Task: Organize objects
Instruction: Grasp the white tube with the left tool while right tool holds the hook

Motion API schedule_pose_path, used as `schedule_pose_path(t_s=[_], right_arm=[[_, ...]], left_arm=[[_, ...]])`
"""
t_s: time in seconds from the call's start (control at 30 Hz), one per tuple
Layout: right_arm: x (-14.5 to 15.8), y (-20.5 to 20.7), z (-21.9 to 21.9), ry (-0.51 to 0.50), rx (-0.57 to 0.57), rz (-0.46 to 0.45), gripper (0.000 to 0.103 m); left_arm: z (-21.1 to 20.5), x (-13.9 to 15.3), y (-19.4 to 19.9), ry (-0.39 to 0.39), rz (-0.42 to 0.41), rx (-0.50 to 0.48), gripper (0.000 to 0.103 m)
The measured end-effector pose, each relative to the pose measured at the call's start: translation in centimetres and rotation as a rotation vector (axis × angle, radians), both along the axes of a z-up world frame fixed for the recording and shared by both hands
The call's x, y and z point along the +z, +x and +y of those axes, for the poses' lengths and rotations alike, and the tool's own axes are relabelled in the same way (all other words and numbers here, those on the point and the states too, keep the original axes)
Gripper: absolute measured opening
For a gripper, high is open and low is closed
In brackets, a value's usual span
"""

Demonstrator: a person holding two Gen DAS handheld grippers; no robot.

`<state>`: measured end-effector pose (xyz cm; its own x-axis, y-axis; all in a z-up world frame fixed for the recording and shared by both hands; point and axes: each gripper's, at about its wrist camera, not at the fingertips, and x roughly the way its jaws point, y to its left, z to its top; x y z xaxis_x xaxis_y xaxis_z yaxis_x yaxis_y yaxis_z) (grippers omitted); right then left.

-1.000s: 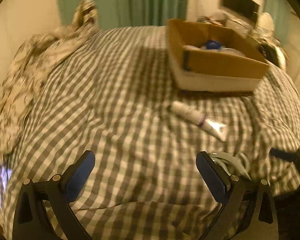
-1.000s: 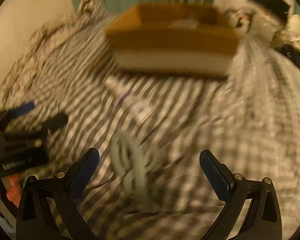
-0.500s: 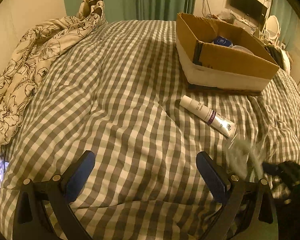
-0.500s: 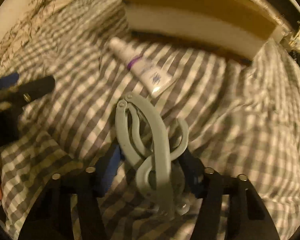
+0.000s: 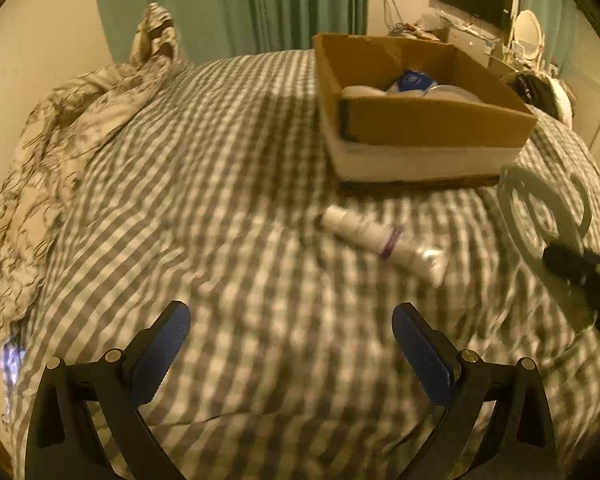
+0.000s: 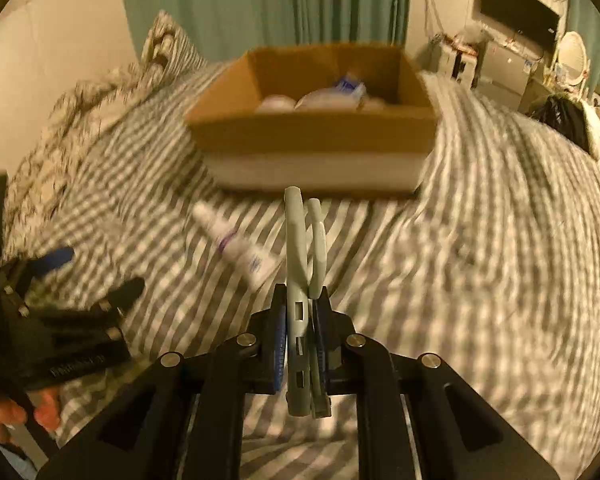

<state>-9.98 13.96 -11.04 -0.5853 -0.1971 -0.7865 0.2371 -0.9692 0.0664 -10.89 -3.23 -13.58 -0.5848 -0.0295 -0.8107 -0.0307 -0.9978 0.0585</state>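
My right gripper (image 6: pixel 300 320) is shut on a grey plastic looped tool (image 6: pixel 300 248) and holds it upright above the checked bed cover, in front of the cardboard box (image 6: pixel 312 136). The tool also shows lifted at the right of the left wrist view (image 5: pixel 540 212). A white tube with a purple band (image 5: pixel 384 240) lies on the cover in front of the box (image 5: pixel 420 120), and shows left of the held tool (image 6: pixel 236 248). My left gripper (image 5: pixel 290 340) is open and empty, low over the cover, short of the tube.
The box holds a blue-capped item (image 5: pixel 414 80) and pale containers. A floral duvet (image 5: pixel 60 152) is bunched along the bed's left side. Green curtains, a wall TV and a cluttered desk stand behind the bed.
My right gripper closed on the grey tool and lifted it off the cover, now facing the box. The left gripper stayed open and shifted slightly.
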Motion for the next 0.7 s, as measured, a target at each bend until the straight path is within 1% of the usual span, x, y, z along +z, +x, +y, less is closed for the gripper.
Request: schedule_pose_path(t_s=[0.1,0.2,0.27,0.33,0.43,0.47,0.5,0.53,0.57,0.6,0.63,0.7], right_arm=[[1.2,-1.7,2.0,-0.001,-0.037,0.024,0.012],[1.5,-2.8,3.9,-0.007,-0.079,0.035,0.012],[0.6,-3.3,4.9,-0.026,-0.106,0.02,0.012],[-1.0,-3.6,5.4,-0.051,-0.115,-0.019,0.012],[-2.6,-3.9,5.7,-0.069,-0.117,-0.071,0.012],[-2.7,-4.0,5.6,-0.068,-0.108,-0.072,0.012],[-2.7,-4.0,5.3,-0.065,-0.098,-0.069,0.012],[-2.7,-4.0,5.1,-0.062,-0.087,-0.066,0.012],[-2.9,-4.0,4.8,-0.059,-0.077,-0.066,0.012],[-3.0,-4.1,4.6,-0.055,-0.073,-0.071,0.012],[-3.3,-4.2,4.5,-0.051,-0.071,-0.077,0.012],[-3.4,-4.2,4.5,-0.047,-0.073,-0.08,0.012]], left_arm=[[2.0,0.0,-1.4,-0.019,0.017,-0.009,0.103],[4.2,-0.8,-3.4,-0.04,0.026,-0.003,0.103],[5.0,-1.6,-4.6,-0.031,0.011,0.014,0.103],[5.3,-2.6,-6.1,-0.005,-0.012,0.04,0.103],[5.3,-4.0,-7.8,0.03,-0.038,0.069,0.098],[5.3,-4.5,-8.3,0.035,-0.048,0.074,0.09],[5.2,-5.0,-8.7,0.039,-0.062,0.077,0.077],[5.1,-5.5,-9.0,0.051,-0.082,0.075,0.069],[5.0,-5.9,-9.2,0.073,-0.101,0.066,0.057],[4.8,-6.1,-9.2,0.088,-0.107,0.064,0.05],[4.6,-5.9,-8.9,0.09,-0.097,0.073,0.044],[4.2,-5.4,-8.3,0.1,-0.094,0.058,0.026]])
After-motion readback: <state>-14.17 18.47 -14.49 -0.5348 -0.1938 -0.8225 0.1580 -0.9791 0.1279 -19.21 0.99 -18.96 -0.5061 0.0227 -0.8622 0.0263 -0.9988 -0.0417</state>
